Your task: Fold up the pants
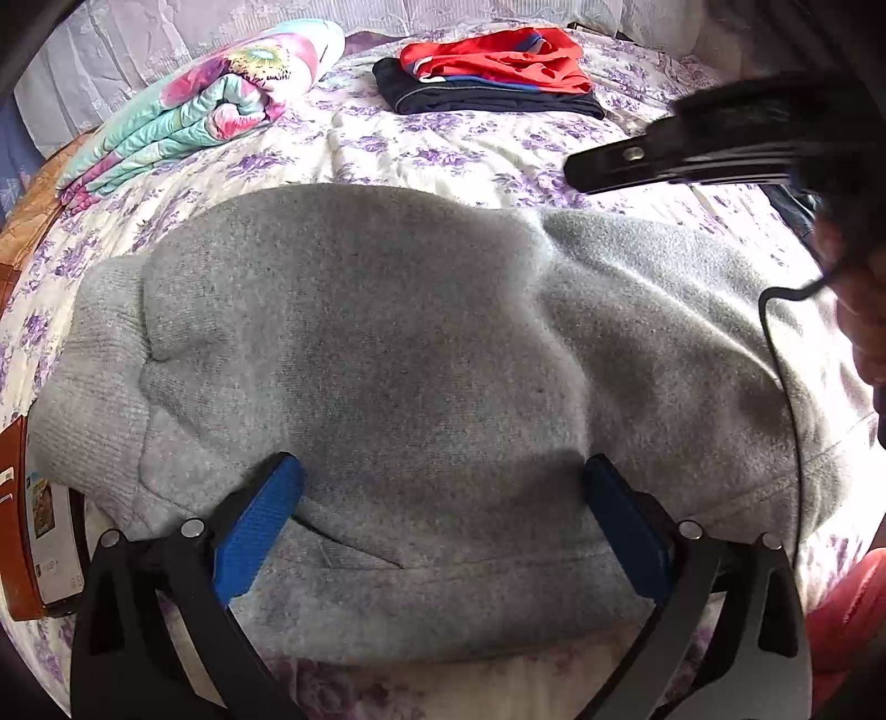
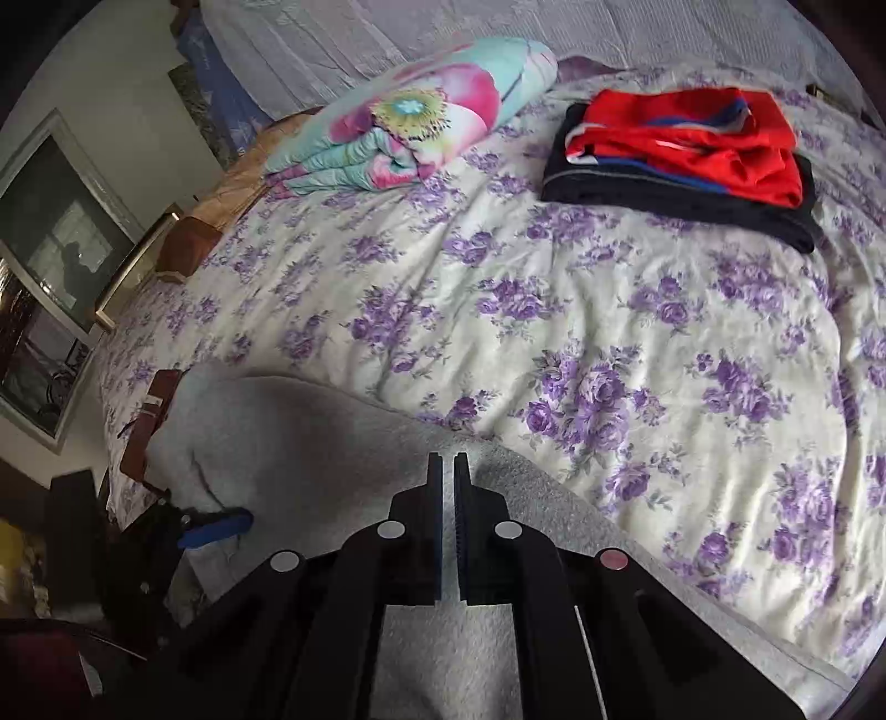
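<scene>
Plain heather-grey fleece pants (image 1: 421,354), ribbed cuff a lighter grey, no print. Cream quilted bedspread (image 2: 554,310) printed all over with purple rose sprays and grey-green leaves. Folded puffy quilt (image 2: 410,122): turquoise ground, big pink flowers, one yellow-green centre speckled black. Stack of folded clothes: bright red garment (image 2: 698,144) with blue and white trim on top of a navy-black garment (image 2: 664,199) with a thin pale stripe at its edge. Black-framed left gripper (image 1: 443,498) with blue ribbed pads; black right gripper (image 2: 448,498), silver round screw heads, one reddish. White lace-patterned curtain (image 2: 498,27) behind. Brown wooden bed frame (image 2: 188,243).
</scene>
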Demonstrator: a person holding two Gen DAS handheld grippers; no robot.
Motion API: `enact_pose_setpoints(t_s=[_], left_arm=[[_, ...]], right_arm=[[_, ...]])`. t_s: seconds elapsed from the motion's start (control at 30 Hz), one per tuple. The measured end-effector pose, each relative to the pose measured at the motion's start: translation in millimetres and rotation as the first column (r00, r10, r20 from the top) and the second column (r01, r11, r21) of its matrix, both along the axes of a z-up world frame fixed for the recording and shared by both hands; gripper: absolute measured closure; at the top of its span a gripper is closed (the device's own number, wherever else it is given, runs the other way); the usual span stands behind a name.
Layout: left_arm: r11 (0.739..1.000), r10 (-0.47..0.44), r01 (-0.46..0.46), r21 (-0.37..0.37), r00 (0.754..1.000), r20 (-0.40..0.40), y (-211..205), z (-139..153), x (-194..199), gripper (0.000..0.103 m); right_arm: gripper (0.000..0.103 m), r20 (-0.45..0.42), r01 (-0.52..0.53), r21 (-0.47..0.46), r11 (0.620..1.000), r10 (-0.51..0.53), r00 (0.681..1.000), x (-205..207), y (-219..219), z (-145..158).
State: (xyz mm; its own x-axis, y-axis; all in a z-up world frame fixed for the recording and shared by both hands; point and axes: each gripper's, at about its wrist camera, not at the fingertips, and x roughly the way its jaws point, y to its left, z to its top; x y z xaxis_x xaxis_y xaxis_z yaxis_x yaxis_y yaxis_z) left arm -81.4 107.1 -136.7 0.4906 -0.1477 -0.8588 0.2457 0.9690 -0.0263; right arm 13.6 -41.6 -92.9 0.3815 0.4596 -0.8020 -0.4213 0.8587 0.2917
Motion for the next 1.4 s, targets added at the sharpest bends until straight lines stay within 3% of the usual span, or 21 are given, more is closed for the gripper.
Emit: enact_pose_setpoints(t_s=[0.07, 0.13, 0.2, 0.27, 0.33, 0.4, 0.43, 0.47, 0.53, 0.57, 0.67, 0.73, 0.8, 0.87, 0.97, 1.03, 1.1, 1.2, 1.27, 1.33, 1.4], left_arm=[[0.999, 0.033, -0.033, -0.041, 0.999, 0.001, 9, 10, -1, 0.004], [0.992, 0.080, -0.077, -0.099, 0.997, 0.020, 23, 20, 0, 0.004], [0.976, 0.106, -0.104, -0.191, 0.994, -0.002, 37, 25, 7, 0.004], [0.962, 0.123, -0.132, -0.238, 0.991, -0.052, 44, 20, 17, 0.004], [0.969, 0.116, -0.129, -0.212, 0.991, -0.072, 41, 12, 26, 0.005], [0.993, 0.077, -0.080, -0.089, 0.996, -0.035, 22, 4, 26, 0.004], [0.998, 0.056, -0.056, -0.021, 0.998, 0.001, 12, 1, 24, 0.004], [0.999, 0.051, -0.051, 0.017, 0.998, 0.031, 6, -1, 22, 0.004], [0.997, 0.082, -0.083, 0.008, 0.994, 0.075, 6, -4, 17, 0.004], [0.996, 0.094, -0.094, -0.011, 0.991, 0.090, 9, -5, 16, 0.004], [0.997, 0.081, -0.081, -0.003, 0.987, 0.137, 10, -7, 10, 0.004], [0.997, 0.079, -0.077, -0.019, 0.980, 0.183, 12, -9, 5, 0.004], [0.997, 0.072, -0.069, -0.021, 0.974, 0.215, 12, -9, 1, 0.004], [0.997, 0.074, -0.070, -0.024, 0.971, 0.229, 11, -10, 2, 0.004], [0.997, 0.074, -0.070, -0.026, 0.968, 0.239, 11, -10, 0, 0.004], [0.997, 0.074, -0.070, -0.027, 0.968, 0.240, 10, -9, 0, 0.004], [0.997, 0.075, -0.071, -0.025, 0.968, 0.241, 10, -9, 0, 0.004], [0.997, 0.075, -0.070, -0.027, 0.968, 0.241, 10, -10, -1, 0.004], [0.997, 0.074, -0.070, -0.026, 0.968, 0.241, 10, -10, -1, 0.004], [0.997, 0.074, -0.071, -0.021, 0.970, 0.229, 10, -9, 0, 0.004], [0.997, 0.076, -0.075, -0.008, 0.985, 0.158, 9, -2, 6, 0.005]], right_arm=[[0.059, -0.048, 0.002, -0.068, 0.998, -0.005, 0.999, -1, 3, -15], [0.056, -0.105, 0.000, -0.109, 0.994, -0.012, 0.994, 5, 4, -50], [0.055, -0.017, -0.025, -0.139, 0.990, 0.023, 1.000, 0, 9, -51], [0.056, -0.036, -0.027, -0.161, 0.987, 0.021, 0.999, -1, 11, -44], [0.054, -0.030, 0.029, -0.115, 0.993, -0.033, 0.999, -9, -4, -25], [0.040, 0.011, 0.087, -0.003, 0.996, -0.087, 0.996, -28, -34, -4], [0.029, 0.023, 0.112, 0.026, 0.993, -0.113, 0.993, -36, -49, 1], [0.025, 0.013, 0.143, 0.016, 0.990, -0.143, 0.990, -43, -63, -3], [0.029, -0.118, 0.176, -0.064, 0.982, -0.183, 0.976, -45, -86, -40], [0.040, -0.117, 0.179, -0.019, 0.984, -0.180, 0.977, -51, -97, -49], [0.039, -0.035, 0.294, 0.024, 0.955, -0.293, 0.955, -79, -123, -20], [0.028, 0.057, 0.335, 0.095, 0.937, -0.342, 0.938, -111, -150, 7], [0.019, 0.161, 0.448, 0.114, 0.887, -0.462, 0.872, -155, -190, 24], [0.019, 0.131, 0.581, 0.156, 0.799, -0.600, 0.789, -195, -237, 24], [0.019, -0.012, 0.789, 0.224, 0.571, -0.808, 0.589, -259, -303, 3], [0.019, -0.098, 0.857, 0.250, 0.451, -0.869, 0.485, -288, -330, -17], [0.021, -0.164, 0.873, 0.284, 0.396, -0.877, 0.451, -293, -343, -39], [0.036, -0.208, 0.866, 0.340, 0.367, -0.869, 0.450, -273, -348, -69], [0.052, -0.215, 0.868, 0.377, 0.322, -0.882, 0.421, -261, -354, -84], [0.058, -0.217, 0.862, 0.419, 0.285, -0.891, 0.400, -251, -361, -92], [0.069, -0.218, 0.862, 0.410, 0.298, -0.886, 0.410, -239, -362, -89]])
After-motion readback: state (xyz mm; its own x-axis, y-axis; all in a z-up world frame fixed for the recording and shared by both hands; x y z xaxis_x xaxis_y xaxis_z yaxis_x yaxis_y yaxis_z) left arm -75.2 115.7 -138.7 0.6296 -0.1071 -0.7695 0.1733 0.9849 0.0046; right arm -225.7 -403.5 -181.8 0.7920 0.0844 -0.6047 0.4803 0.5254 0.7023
